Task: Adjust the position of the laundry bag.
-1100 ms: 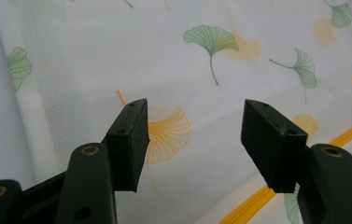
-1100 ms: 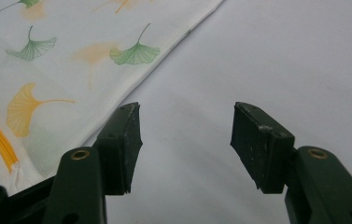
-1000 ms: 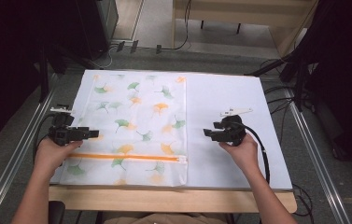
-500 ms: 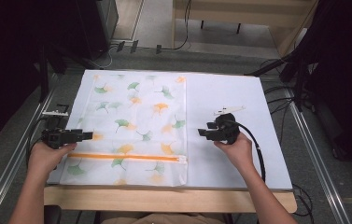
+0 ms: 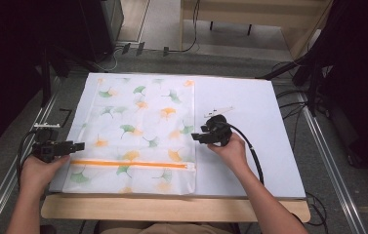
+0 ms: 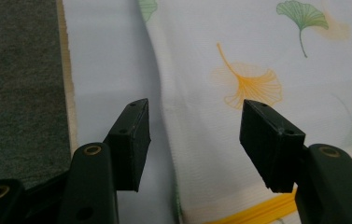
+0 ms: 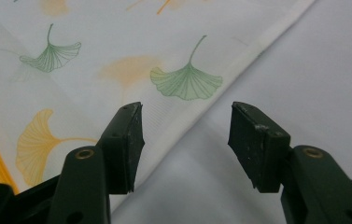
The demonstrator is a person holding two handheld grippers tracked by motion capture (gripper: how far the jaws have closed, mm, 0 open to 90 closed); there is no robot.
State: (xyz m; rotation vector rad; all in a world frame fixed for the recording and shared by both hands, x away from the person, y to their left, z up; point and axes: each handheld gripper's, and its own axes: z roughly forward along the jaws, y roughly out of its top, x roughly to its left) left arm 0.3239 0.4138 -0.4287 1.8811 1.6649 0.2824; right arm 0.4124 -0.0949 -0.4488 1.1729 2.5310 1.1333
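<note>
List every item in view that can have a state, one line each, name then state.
Mesh bag: lying flat on the white sheet, held by neither tongs.
Orange zipper: looks closed along its length.
Left tongs: open, empty, at the bag's left edge.
Right tongs: open, empty, at the bag's right edge.
White sheet: spread flat over the table.

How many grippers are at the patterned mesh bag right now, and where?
2. The left gripper is at the bag's left edge just above the orange zipper; the right gripper is at its right edge. Both are open.
</note>
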